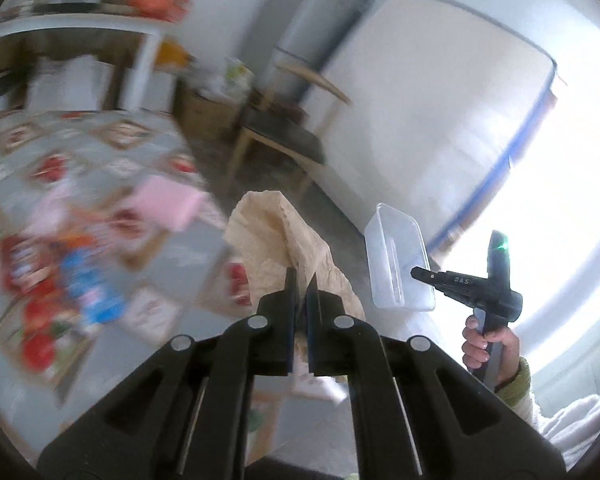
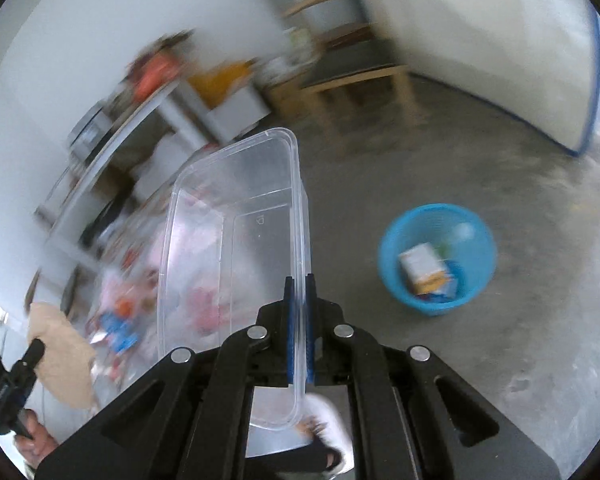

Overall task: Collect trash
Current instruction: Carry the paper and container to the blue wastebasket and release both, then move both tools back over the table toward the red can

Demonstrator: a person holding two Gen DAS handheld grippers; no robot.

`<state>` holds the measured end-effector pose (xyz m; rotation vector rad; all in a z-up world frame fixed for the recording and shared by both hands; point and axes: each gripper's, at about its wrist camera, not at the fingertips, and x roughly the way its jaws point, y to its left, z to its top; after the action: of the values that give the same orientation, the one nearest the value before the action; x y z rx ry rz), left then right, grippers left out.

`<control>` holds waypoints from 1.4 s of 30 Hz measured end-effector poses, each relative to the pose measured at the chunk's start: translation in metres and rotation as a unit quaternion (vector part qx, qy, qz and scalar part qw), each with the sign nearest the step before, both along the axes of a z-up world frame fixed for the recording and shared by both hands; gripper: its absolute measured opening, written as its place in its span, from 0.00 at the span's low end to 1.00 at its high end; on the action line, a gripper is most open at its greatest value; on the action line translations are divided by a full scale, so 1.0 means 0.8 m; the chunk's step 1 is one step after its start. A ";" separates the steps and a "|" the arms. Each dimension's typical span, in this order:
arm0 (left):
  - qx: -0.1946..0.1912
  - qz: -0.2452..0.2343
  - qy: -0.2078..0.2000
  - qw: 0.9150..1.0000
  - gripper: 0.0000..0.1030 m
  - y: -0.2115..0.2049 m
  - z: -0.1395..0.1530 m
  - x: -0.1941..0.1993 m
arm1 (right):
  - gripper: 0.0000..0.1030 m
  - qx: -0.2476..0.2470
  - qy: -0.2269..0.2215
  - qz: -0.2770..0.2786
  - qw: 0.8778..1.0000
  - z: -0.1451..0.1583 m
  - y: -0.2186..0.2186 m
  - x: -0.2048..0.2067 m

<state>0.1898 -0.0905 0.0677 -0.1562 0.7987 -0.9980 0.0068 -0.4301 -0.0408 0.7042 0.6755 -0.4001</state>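
My left gripper (image 1: 302, 280) is shut on a crumpled brown paper bag (image 1: 276, 236), held in the air beside the table; the bag also shows in the right wrist view (image 2: 60, 356). My right gripper (image 2: 299, 280) is shut on the rim of a clear plastic container (image 2: 236, 240), held above the floor; the container also shows in the left wrist view (image 1: 398, 258). A blue trash basket (image 2: 438, 258) stands on the concrete floor to the right, holding a carton and other scraps.
A table with a patterned cloth (image 1: 80, 152) carries blurred colourful wrappers (image 1: 72, 276) and a pink item (image 1: 168, 202). A wooden chair (image 1: 284, 136) stands beyond. A white mattress with blue trim (image 1: 440, 120) leans on the wall. A white shelf table (image 1: 72, 24) holds clutter.
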 end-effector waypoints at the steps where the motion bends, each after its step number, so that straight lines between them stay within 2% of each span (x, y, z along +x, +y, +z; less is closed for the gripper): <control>1: 0.011 -0.020 0.004 1.000 0.03 -0.035 -0.001 0.005 | 0.04 0.003 0.005 -0.019 1.000 -0.010 -0.019 -0.012; 4: 0.043 -0.062 0.014 0.997 0.03 -0.114 -0.011 0.010 | 0.04 0.022 0.031 -0.062 0.997 -0.050 -0.070 -0.034; 8: 0.102 -0.115 0.035 0.988 0.03 -0.233 -0.044 0.017 | 0.04 0.054 0.070 -0.085 0.992 -0.109 -0.126 -0.035; 10: 0.131 -0.134 0.047 0.981 0.03 -0.289 -0.068 0.024 | 0.04 0.086 0.090 -0.094 0.988 -0.153 -0.153 -0.028; 14: 0.178 -0.146 0.059 0.971 0.03 -0.375 -0.120 0.038 | 0.04 0.138 0.110 -0.113 0.978 -0.217 -0.193 -0.008; 16: 0.194 -0.146 0.065 0.968 0.03 -0.401 -0.141 0.046 | 0.04 0.172 0.117 -0.136 0.969 -0.252 -0.218 0.007; 20: 0.220 -0.146 0.073 0.962 0.03 -0.445 -0.178 0.061 | 0.06 0.186 0.131 -0.177 0.957 -0.300 -0.242 0.040; 23: 0.227 -0.145 0.079 0.960 0.03 -0.461 -0.196 0.070 | 0.19 0.197 0.145 -0.189 0.951 -0.342 -0.257 0.065; 24: 0.230 -0.146 0.080 0.959 0.03 -0.466 -0.201 0.072 | 0.33 0.200 0.153 -0.192 0.949 -0.352 -0.258 0.066; 25: 0.233 -0.145 0.080 0.958 0.03 -0.470 -0.206 0.074 | 0.36 0.199 0.158 -0.200 0.946 -0.360 -0.257 0.065; 29: 0.243 -0.144 0.088 0.955 0.03 -0.484 -0.225 0.083 | 0.36 0.181 0.150 -0.198 0.952 -0.363 -0.250 0.050; 34: 0.252 -0.146 0.088 0.953 0.03 -0.507 -0.238 0.080 | 0.37 0.152 0.131 -0.193 0.961 -0.336 -0.234 0.007; 40: 0.256 -0.141 0.096 0.952 0.03 -0.565 -0.263 0.087 | 0.38 0.152 0.121 -0.200 0.960 -0.318 -0.204 -0.054; 41: 0.258 -0.136 0.102 0.951 0.06 -0.577 -0.272 0.088 | 0.38 0.152 0.123 -0.203 0.959 -0.317 -0.199 -0.065; 42: 0.265 -0.131 0.111 0.949 0.16 -0.587 -0.283 0.090 | 0.39 0.151 0.127 -0.203 0.959 -0.317 -0.196 -0.072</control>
<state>0.2617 -0.5602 -0.1590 0.3155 1.2935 -0.9881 -0.0506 -0.5865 -0.2943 1.1010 0.8462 -0.7866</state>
